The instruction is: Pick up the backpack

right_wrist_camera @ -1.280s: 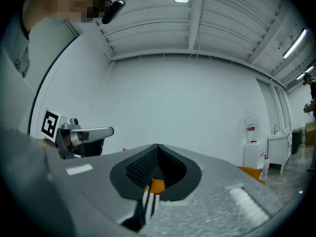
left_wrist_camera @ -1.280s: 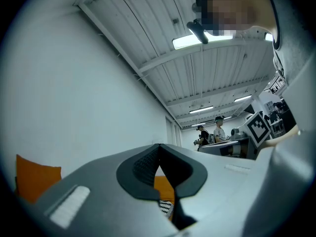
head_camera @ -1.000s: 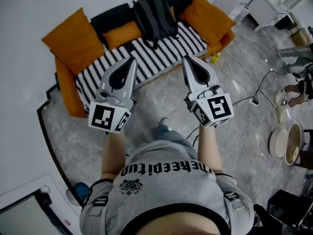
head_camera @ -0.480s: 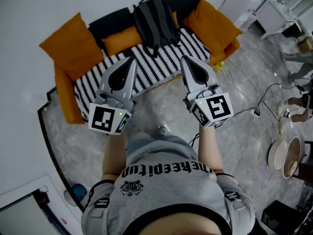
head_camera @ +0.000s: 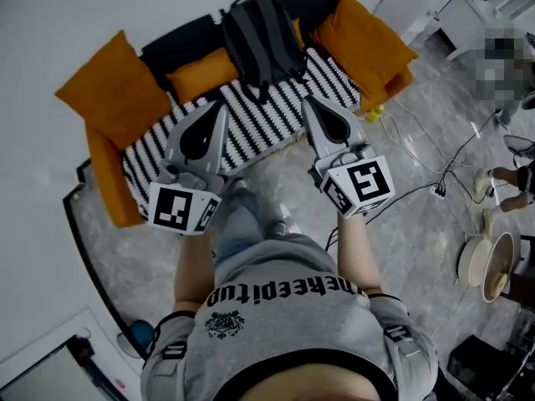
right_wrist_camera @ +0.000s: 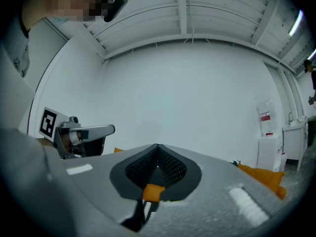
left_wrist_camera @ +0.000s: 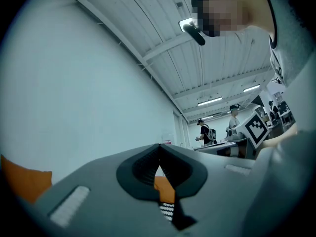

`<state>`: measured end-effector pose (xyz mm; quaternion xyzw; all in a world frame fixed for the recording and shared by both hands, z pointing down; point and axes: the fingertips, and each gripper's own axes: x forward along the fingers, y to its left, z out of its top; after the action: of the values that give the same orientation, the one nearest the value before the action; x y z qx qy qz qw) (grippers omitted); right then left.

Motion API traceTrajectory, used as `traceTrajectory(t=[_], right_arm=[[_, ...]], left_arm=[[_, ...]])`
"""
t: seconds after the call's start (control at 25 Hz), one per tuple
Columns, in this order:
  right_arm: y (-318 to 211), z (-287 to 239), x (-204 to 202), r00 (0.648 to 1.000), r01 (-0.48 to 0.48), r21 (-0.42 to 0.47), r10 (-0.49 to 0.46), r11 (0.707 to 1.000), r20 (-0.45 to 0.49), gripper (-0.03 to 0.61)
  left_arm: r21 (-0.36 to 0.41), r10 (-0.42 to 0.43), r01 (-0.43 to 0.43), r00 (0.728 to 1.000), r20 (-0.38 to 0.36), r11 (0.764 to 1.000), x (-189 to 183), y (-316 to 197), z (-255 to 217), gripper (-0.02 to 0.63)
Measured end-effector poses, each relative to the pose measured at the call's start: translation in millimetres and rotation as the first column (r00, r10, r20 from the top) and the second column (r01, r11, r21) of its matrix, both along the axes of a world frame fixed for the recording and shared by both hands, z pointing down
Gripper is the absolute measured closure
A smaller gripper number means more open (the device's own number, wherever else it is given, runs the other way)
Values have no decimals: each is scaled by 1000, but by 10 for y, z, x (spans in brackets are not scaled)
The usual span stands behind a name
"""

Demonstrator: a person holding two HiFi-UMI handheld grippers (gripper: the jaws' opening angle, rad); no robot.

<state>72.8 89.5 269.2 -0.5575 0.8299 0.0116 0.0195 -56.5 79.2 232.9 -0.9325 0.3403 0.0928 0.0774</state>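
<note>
While left tongs, right tongs hover, backpack beyond

Head view looks steeply down on the sofa; both gripper views face it, sharing its orange cushion.

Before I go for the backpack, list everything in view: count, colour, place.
backpack: one, dark grey, middle of the sofa, against its back
sofa: one, black-and-white striped seat, orange sides, by the white wall
cushions: three, orange, on the sofa left, middle and right
small object: one, yellow, floor by the sofa's right end
power strip with cables: one, floor at right
round vessels: two, pale, floor far right
left gripper: grey, shut, empty
right gripper: grey, shut, empty
</note>
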Motion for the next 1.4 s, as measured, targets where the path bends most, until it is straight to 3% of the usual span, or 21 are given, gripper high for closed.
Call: traceTrajectory(t=[0.76,1.4], right_arm=[[-1661,-150,-160,992,-127,19,127,992,2,577],[-2080,-84,-179,978,-205,-14,204,979,-36,577]], left_arm=[[8,138,-138,990,21,990,-90,-1792,-100,603],[1,201,-201,979,-21,980,-139,-2393,-63,600]])
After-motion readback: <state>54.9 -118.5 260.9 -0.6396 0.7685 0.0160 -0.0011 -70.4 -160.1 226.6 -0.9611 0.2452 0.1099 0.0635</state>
